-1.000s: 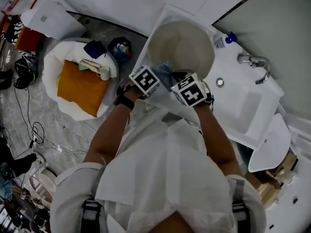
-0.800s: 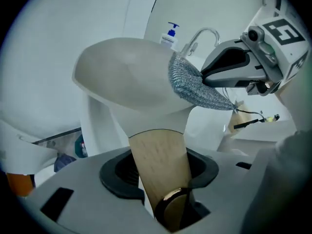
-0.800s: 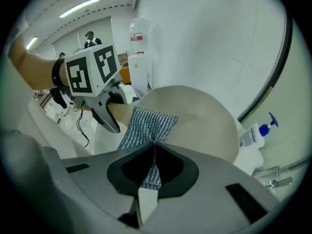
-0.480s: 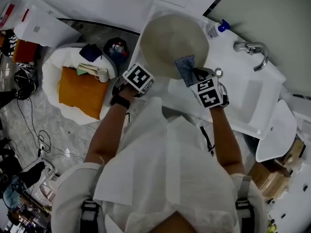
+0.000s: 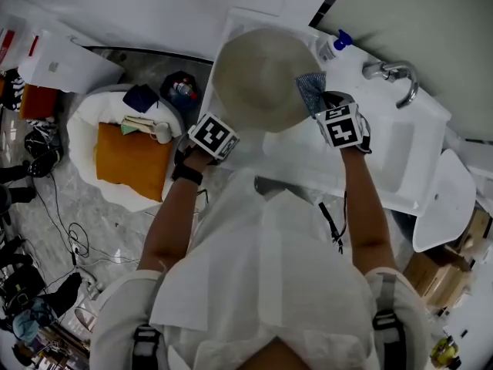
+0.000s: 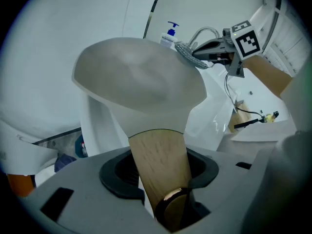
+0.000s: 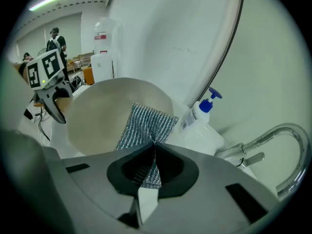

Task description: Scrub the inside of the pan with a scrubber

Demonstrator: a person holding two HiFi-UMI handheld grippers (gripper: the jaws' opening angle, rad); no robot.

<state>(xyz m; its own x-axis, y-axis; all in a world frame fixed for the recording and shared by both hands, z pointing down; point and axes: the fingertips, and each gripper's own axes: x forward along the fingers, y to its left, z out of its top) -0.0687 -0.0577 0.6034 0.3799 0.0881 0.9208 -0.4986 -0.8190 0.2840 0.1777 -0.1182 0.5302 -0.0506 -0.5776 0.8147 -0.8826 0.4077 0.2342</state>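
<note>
In the head view, you hold the round beige pan over the white sink's left end, handle end toward your left gripper. Your right gripper sets the grey woven scrubber at the pan's right rim.

In the left gripper view, the jaws clamp the tan wooden handle, which runs straight away to the pan.

In the right gripper view, the jaws pinch the scrubber's lower end, and its length points up over the pan's pale face.

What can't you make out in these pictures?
Head view: the handle of the pan, under the marker cube of the left gripper.
Head view: the sink end beneath the pan.
Right gripper view: whether the scrubber touches the pan; it only overlaps it.
All views: print on the soap bottle, too small.
</note>
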